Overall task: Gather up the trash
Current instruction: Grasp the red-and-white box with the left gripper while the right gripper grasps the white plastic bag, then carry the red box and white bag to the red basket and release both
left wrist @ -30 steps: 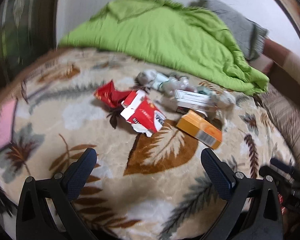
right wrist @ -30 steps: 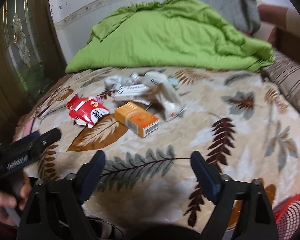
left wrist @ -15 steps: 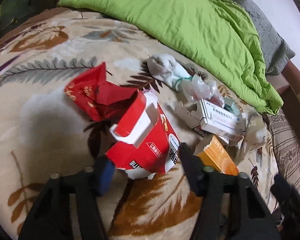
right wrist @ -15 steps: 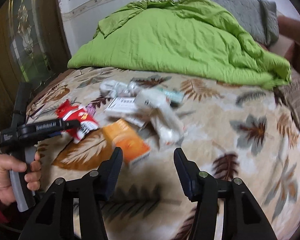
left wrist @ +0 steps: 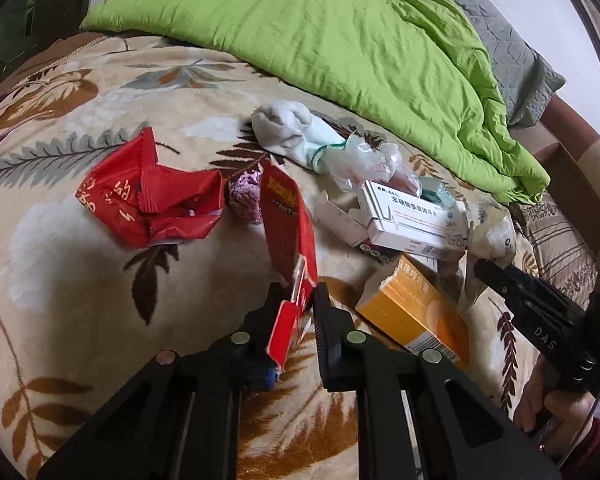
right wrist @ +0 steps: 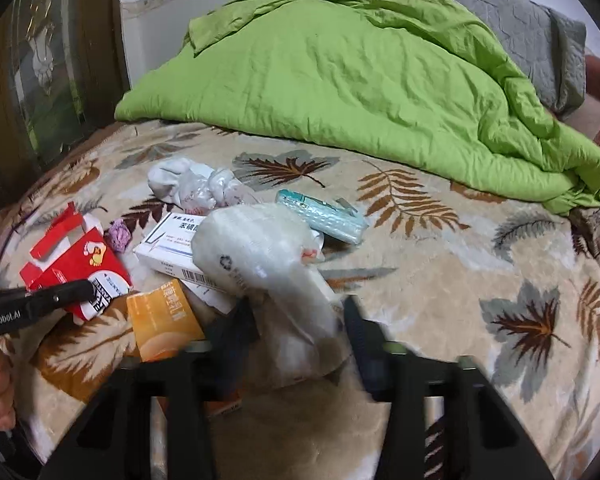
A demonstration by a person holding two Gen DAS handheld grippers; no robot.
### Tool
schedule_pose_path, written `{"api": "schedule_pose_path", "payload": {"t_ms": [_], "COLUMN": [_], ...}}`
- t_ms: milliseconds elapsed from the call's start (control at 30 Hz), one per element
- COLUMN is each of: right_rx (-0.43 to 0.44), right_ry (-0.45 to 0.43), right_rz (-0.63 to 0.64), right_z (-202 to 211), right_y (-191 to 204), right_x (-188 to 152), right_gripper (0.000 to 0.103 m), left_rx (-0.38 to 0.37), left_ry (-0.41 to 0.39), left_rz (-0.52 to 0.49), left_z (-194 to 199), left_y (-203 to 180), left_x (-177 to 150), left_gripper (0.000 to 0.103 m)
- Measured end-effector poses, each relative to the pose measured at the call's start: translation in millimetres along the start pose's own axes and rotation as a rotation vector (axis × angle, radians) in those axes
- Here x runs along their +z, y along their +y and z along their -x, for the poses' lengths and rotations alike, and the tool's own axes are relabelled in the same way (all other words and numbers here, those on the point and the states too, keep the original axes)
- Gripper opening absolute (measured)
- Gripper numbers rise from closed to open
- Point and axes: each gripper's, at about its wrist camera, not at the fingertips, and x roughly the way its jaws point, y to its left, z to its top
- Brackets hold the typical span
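Trash lies on a leaf-patterned blanket (left wrist: 80, 264). My left gripper (left wrist: 298, 304) is closing, and its pads press a red carton (left wrist: 286, 224) that is squashed flat and stands on edge between them. The right wrist view shows that gripper (right wrist: 88, 290) on the carton (right wrist: 80, 260) too. My right gripper (right wrist: 298, 320) is closing with a white plastic bag (right wrist: 260, 252) between its jaws; the blurred pads are not clearly pressing it. An orange box (left wrist: 416, 316) lies between the two grippers. Behind it are a white medicine box (left wrist: 408, 216), a red wrapper (left wrist: 148, 200) and a white sock (left wrist: 288, 128).
A green quilt (right wrist: 360, 80) is heaped across the back of the bed, with a grey cover (right wrist: 520, 20) behind it. A teal pack (right wrist: 324, 216), a purple crumpled scrap (left wrist: 246, 196) and a clear bag (left wrist: 364, 156) lie in the pile. A dark wooden panel (right wrist: 40, 80) stands on the left.
The left jaws have come together on the red carton and flattened it. The right gripper has moved forward over the pile to the white bag, its jaws narrowing.
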Motion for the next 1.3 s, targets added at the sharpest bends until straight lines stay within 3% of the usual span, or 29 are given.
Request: {"api": "schedule_pose_path", "payload": {"t_ms": [133,300,567,700,833,1033,1200,1300], "right_rx": [0.01,0.022,0.105,0.102,0.059,-0.087,-0.163,-0.203], "right_ry": [-0.038,-0.071,-0.116,-0.144,-0.146,-0.139,-0.133,-0.131], "right_rz": [-0.039,-0.116,-0.289,-0.359,-0.449,-0.611,-0.749,-0.789], "right_z": [14,41,105,151,196,267,313,330], "right_y": [-2,-5,-20,-33,-58,-112,-146,-156], "right_x": [-6,-16,-42,-66,-102,-171,-223,-245], "right_gripper": [0.036,0.036,0.036,0.036,0.036,0.036,0.036,0.036], "left_rx": [0.008,0.002,-0.108,-0.199,-0.331,-0.548,-0.697,-0.745], "left_ry": [-0.039,-0.09,-0.18,-0.177,-0.133,-0.026,0.116,0.195], "left_rz": [-0.022,-0.076,-0.273,-0.378,-0.504,-0.671,-0.75,-0.799], "left_z": [7,19,50,64,81,106,106,101], "left_y": [-3,-14,-53,-88,-138,-222,-290,-322], "left_x": [1,-2,-19,-38,-64,-108,-152,-181], "left_gripper": [0.005,0.005,0.005,0.005,0.005,0.005,0.005,0.005]}}
